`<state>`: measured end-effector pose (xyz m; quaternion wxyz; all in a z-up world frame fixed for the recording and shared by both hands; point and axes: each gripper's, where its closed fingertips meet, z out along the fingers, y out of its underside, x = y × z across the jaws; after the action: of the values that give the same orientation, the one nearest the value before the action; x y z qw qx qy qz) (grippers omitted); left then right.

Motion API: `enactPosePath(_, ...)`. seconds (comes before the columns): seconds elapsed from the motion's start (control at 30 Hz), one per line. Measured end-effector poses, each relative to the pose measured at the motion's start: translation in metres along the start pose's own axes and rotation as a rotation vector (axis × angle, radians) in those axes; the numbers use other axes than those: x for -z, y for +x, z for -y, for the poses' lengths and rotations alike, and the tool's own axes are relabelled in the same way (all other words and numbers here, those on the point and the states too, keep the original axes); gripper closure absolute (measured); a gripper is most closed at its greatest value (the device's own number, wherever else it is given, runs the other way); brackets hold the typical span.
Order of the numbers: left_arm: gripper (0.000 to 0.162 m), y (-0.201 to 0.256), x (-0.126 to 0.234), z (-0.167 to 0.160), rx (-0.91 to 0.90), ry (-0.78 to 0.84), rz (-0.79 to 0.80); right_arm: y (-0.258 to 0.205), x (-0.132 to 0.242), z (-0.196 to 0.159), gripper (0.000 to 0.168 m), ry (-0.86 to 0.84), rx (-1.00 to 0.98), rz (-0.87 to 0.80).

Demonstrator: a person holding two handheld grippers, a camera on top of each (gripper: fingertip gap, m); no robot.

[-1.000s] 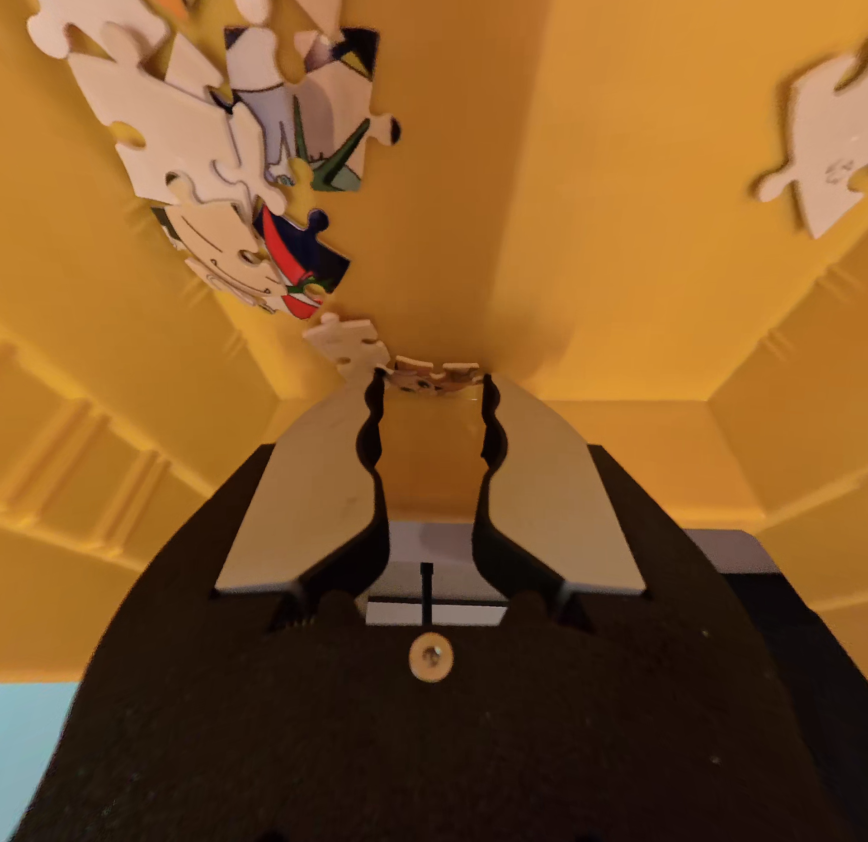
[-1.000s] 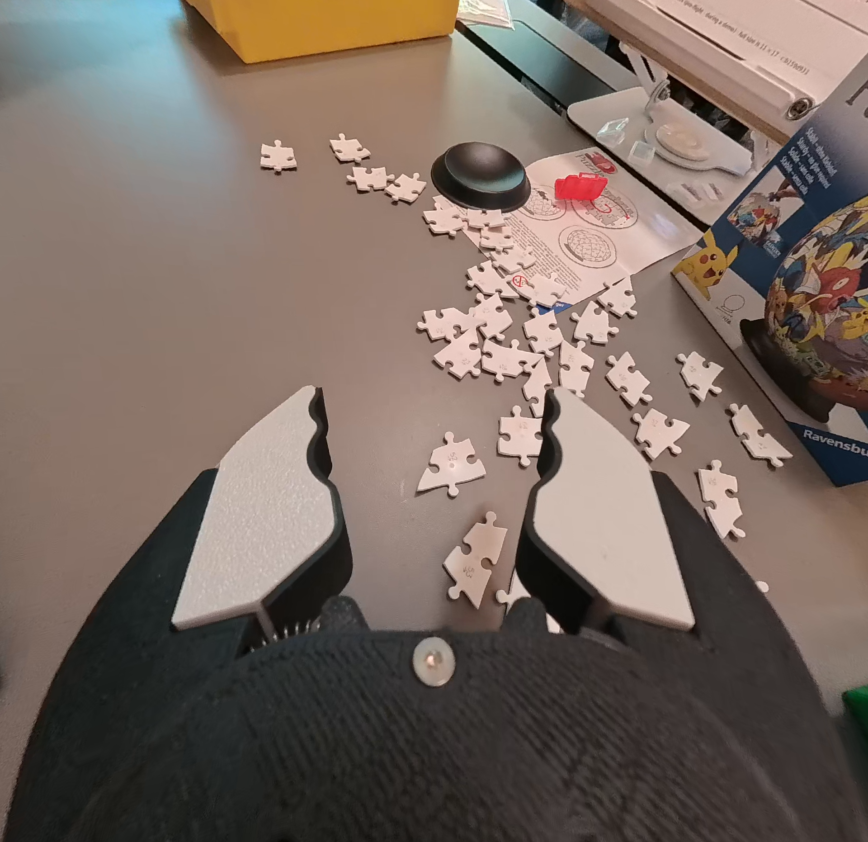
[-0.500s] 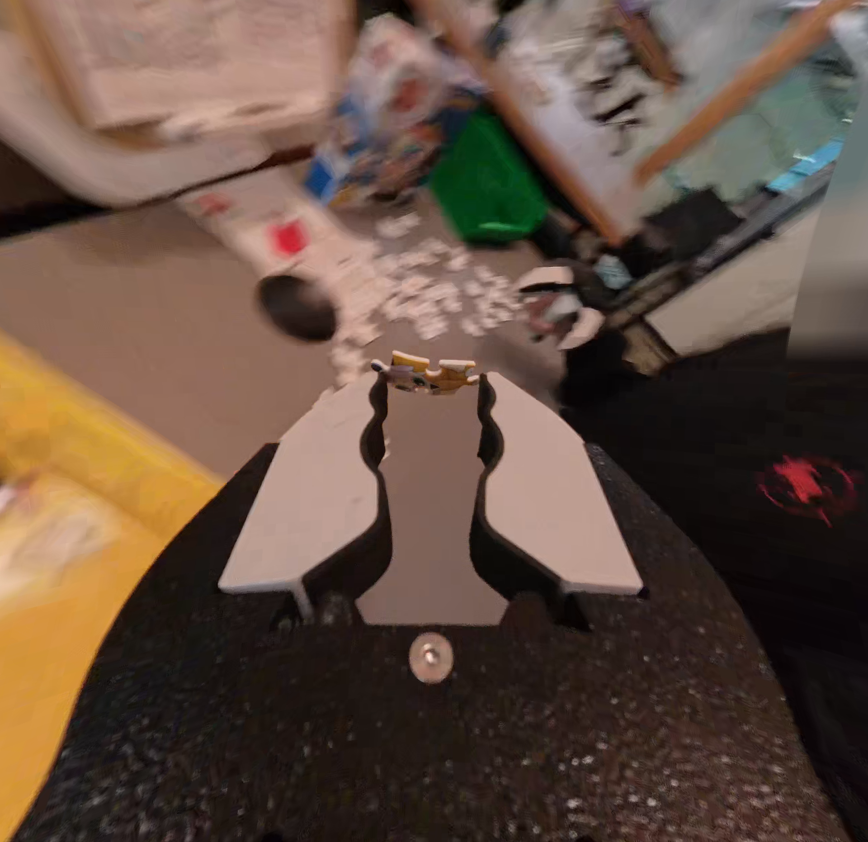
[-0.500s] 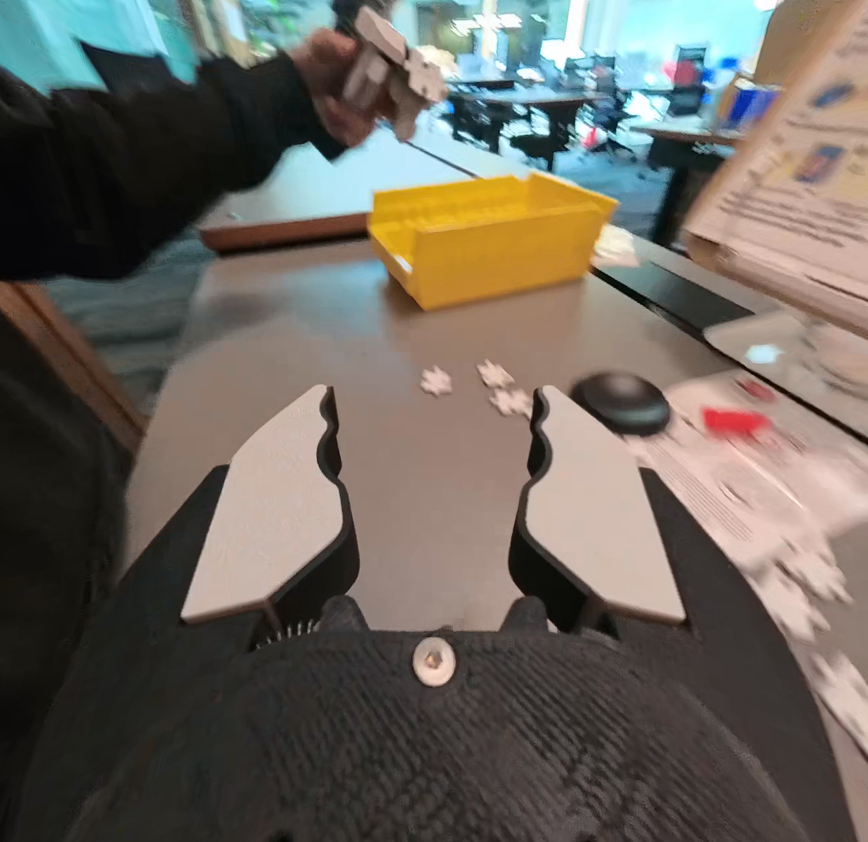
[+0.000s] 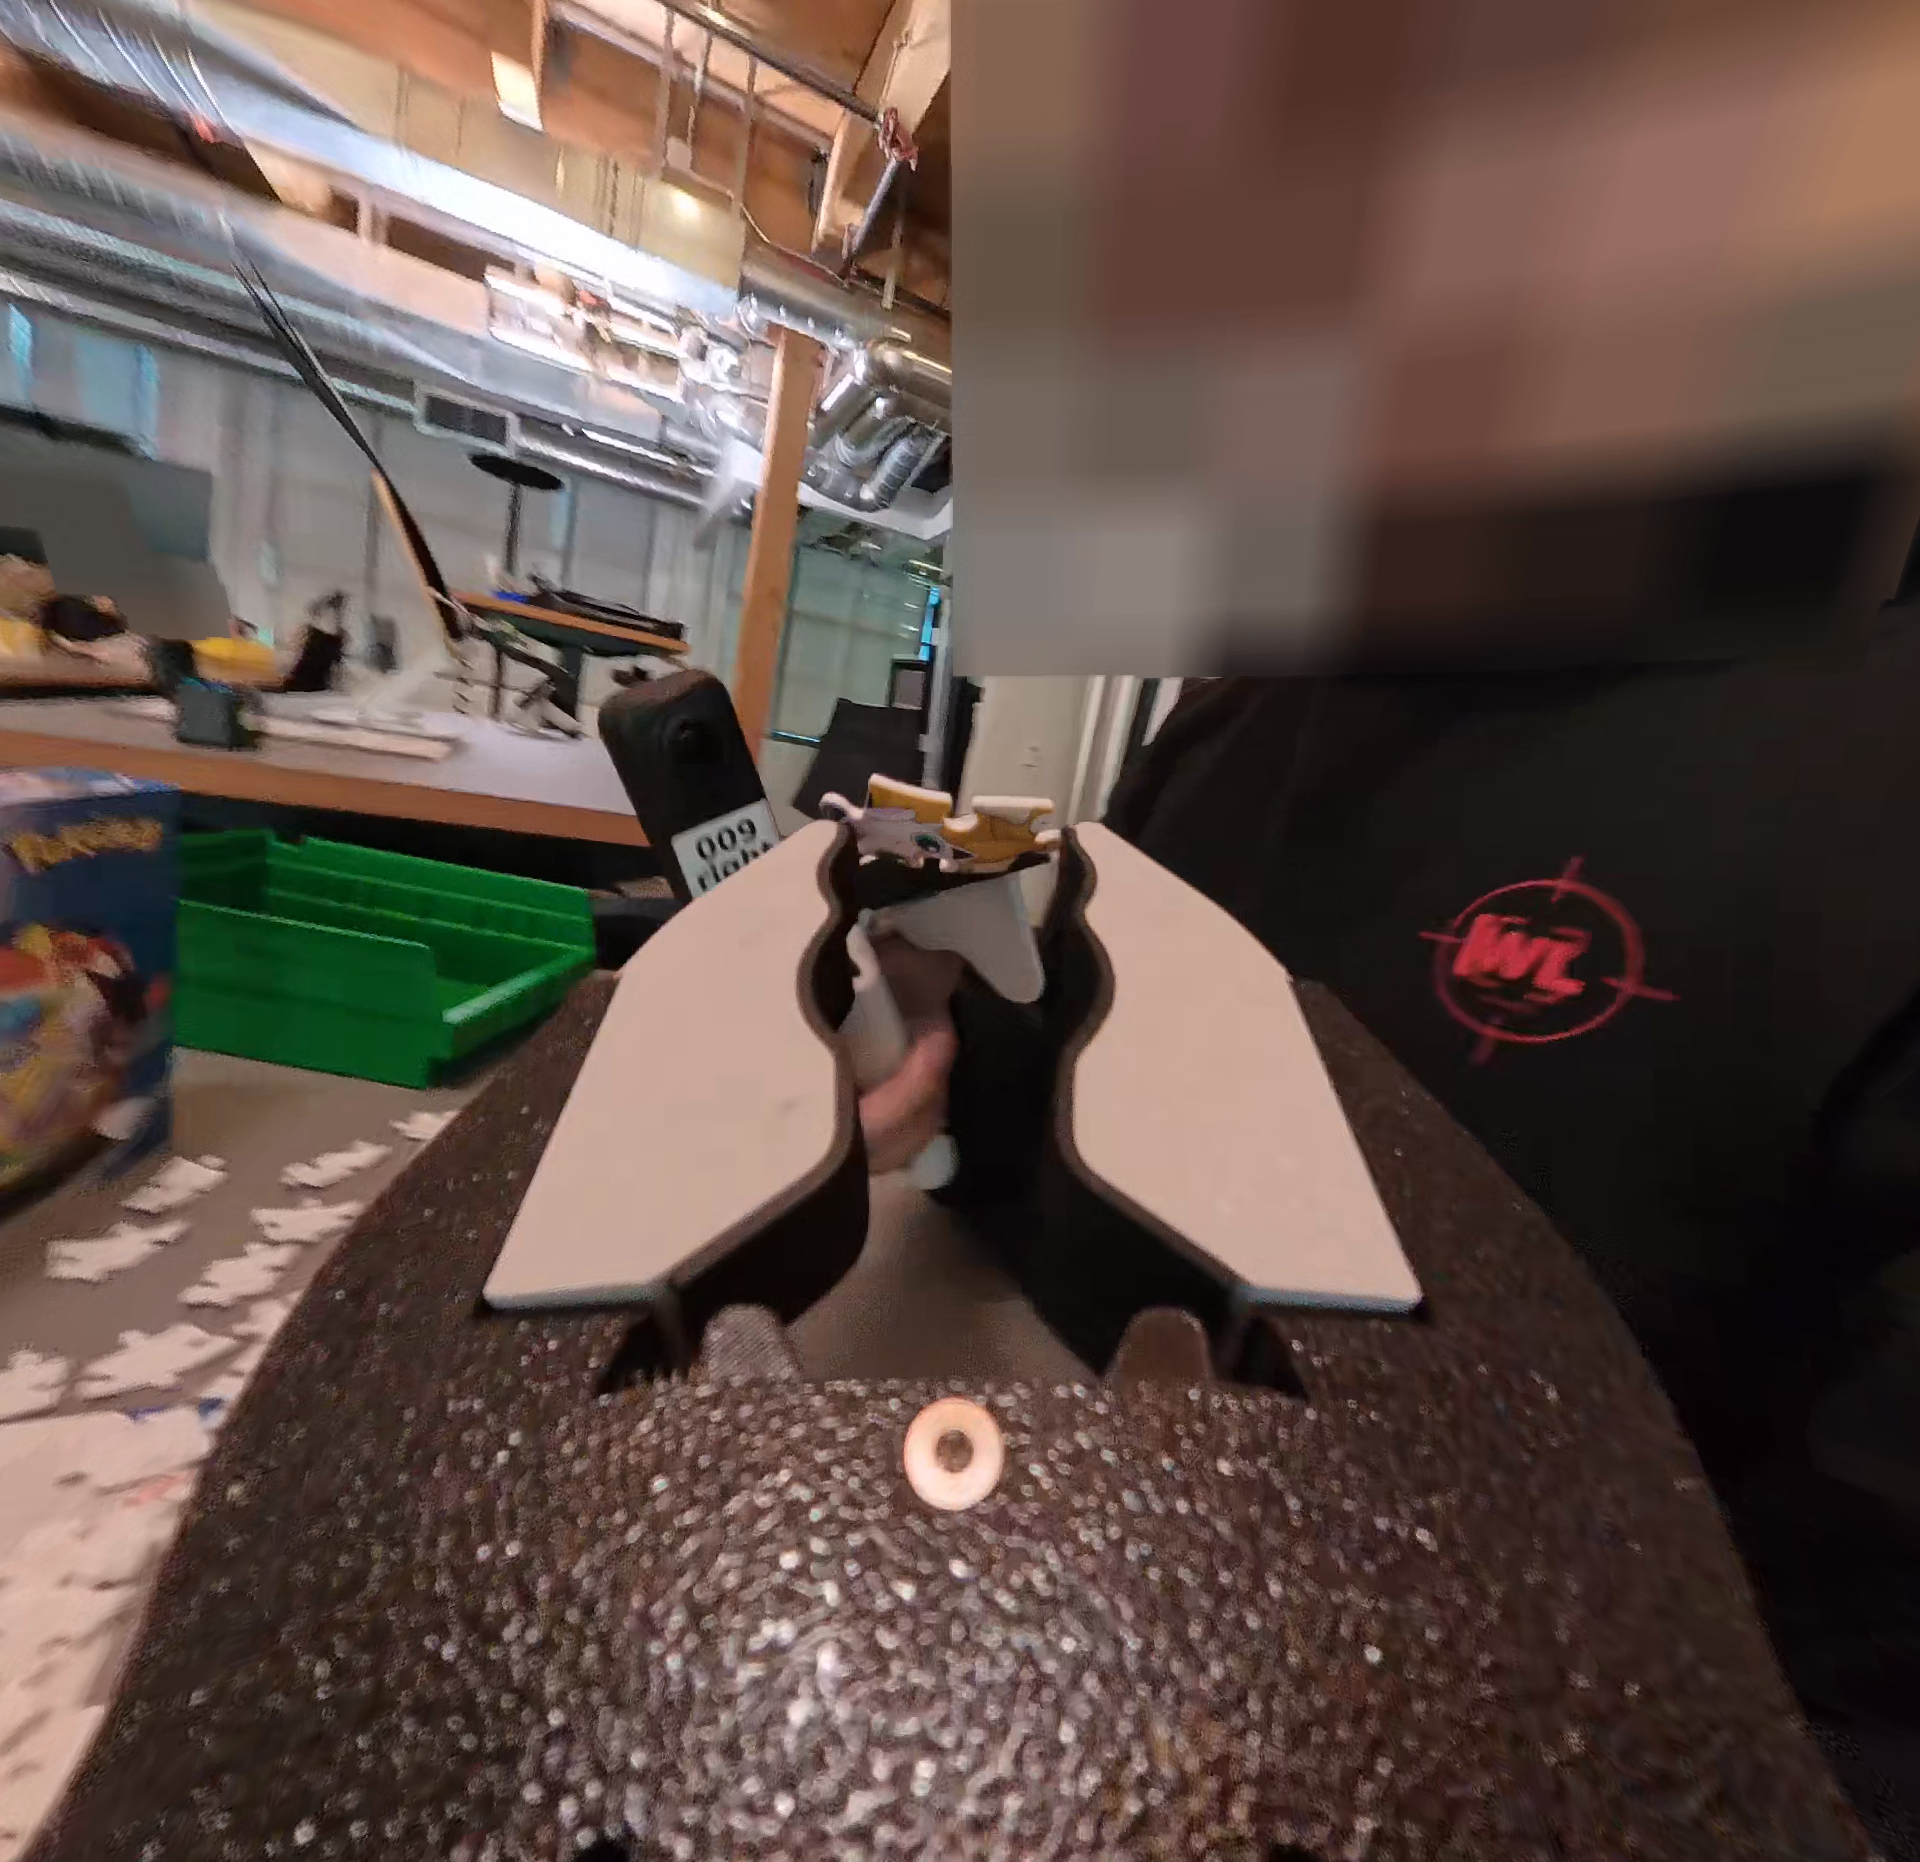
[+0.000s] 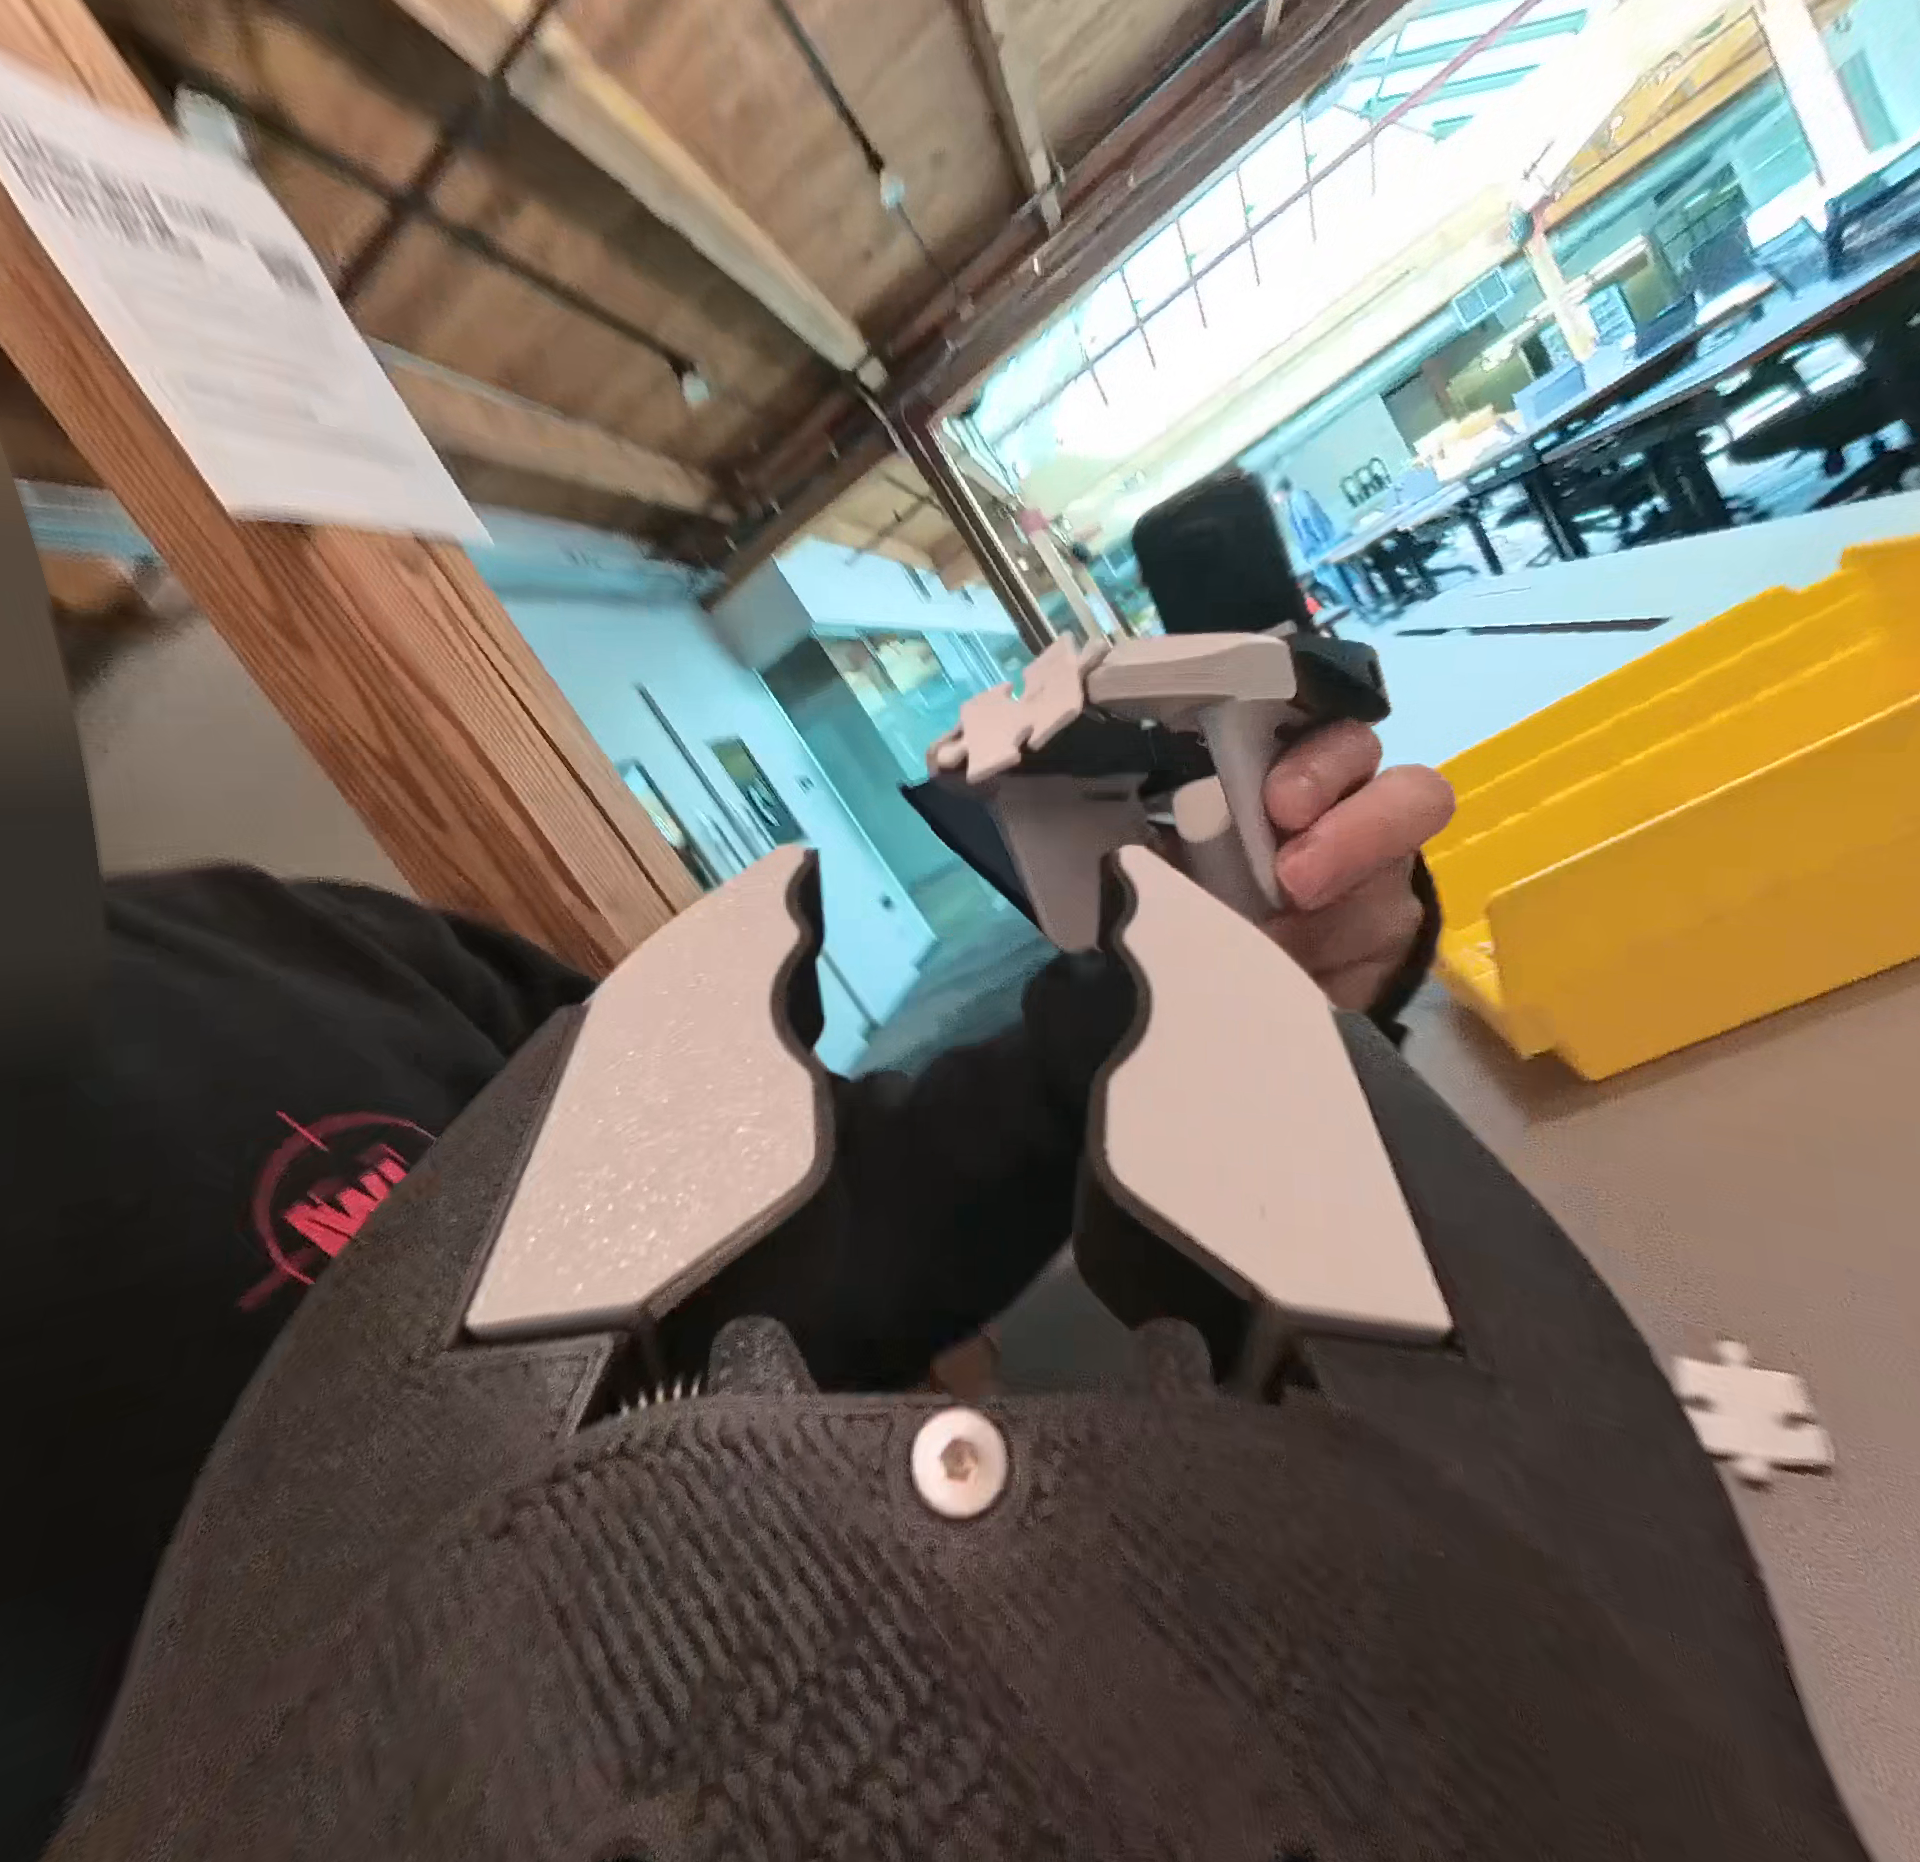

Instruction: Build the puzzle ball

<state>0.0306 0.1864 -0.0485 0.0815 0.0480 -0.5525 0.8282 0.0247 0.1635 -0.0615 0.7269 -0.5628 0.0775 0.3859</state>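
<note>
Yellow-and-white printed card is all that bridges the tips of the left gripper: a single puzzle piece, pinched by its outer edges and held up in the air, well above the grey table. In the right wrist view the same piece shows its plain pale back, jutting out past the left gripper's tips, with the person's hand wrapped round that gripper's handle.

The right gripper is spread wide with nothing between its fingers, just below and in front of the puzzle piece, not touching it.

The hold looks thin, so I judge a bump from the right gripper's tips could twist the piece or knock it free. If it falls, it would land among the loose white pieces scattered on the table, below and to one side of the held piece. Closing the right fingers on a tab rather than the body may bend the card. A yellow bin sits on the table beyond the held piece; a green bin and the puzzle box lie off to its side.
</note>
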Motion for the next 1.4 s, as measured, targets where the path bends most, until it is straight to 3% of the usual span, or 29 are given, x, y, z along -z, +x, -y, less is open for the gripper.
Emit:
enactPosePath(0.13, 0.127, -0.006, -0.011, -0.013, -0.18, -0.013, 0.058, 0.006, 0.009, 0.008, 0.139, 0.098, -0.179, 0.033)
enactPosePath(0.27, 0.127, -0.013, -0.019, -0.023, -0.271, -0.062, 0.112, 0.014, 0.007, -0.016, 0.131, -0.026, -0.229, -0.002)
enactPosePath(0.33, 0.127, -0.017, -0.022, -0.031, -0.333, -0.126, 0.152, 0.008, 0.005, -0.012, 0.135, 0.014, -0.285, 0.053)
enactPosePath(0.5, 0.126, -0.026, -0.027, -0.047, -0.433, -0.275, 0.227, 0.012, 0.01, -0.007, 0.165, 0.055, -0.31, 0.077)
enactPosePath(0.53, 0.144, -0.026, -0.027, -0.051, -0.42, -0.304, 0.236, 0.014, 0.013, -0.005, 0.166, 0.048, -0.3, 0.062)
enactPosePath(0.57, 0.146, -0.028, -0.027, -0.052, -0.393, -0.322, 0.262, 0.015, 0.018, -0.006, 0.166, 0.013, -0.281, 0.061)
enactPosePath(0.67, 0.117, -0.026, -0.023, -0.057, -0.341, -0.381, 0.312, 0.02, 0.04, -0.012, 0.165, -0.145, -0.205, -0.01)
enactPosePath(0.8, 0.122, -0.024, -0.015, -0.061, -0.254, -0.44, 0.375, 0.05, 0.084, -0.035, 0.166, -0.567, 0.098, -0.33)
enactPosePath(1.0, 0.127, -0.045, -0.012, -0.104, -0.131, -0.735, 0.56, 0.066, 0.112, -0.068, 0.166, -1.049, 0.419, -0.515)
enactPosePath(1.1, 0.14, -0.049, -0.017, -0.124, -0.106, -0.835, 0.578, 0.069, 0.112, -0.083, 0.166, -1.144, 0.498, -0.524)
enactPosePath(1.2, 0.152, -0.045, -0.024, -0.132, -0.091, -0.825, 0.545, 0.069, 0.11, -0.086, 0.166, -1.119, 0.52, -0.532)
enactPosePath(1.4, 0.154, -0.041, -0.032, -0.136, -0.064, -0.814, 0.514, 0.067, 0.114, -0.084, 0.166, -1.092, 0.527, -0.552)
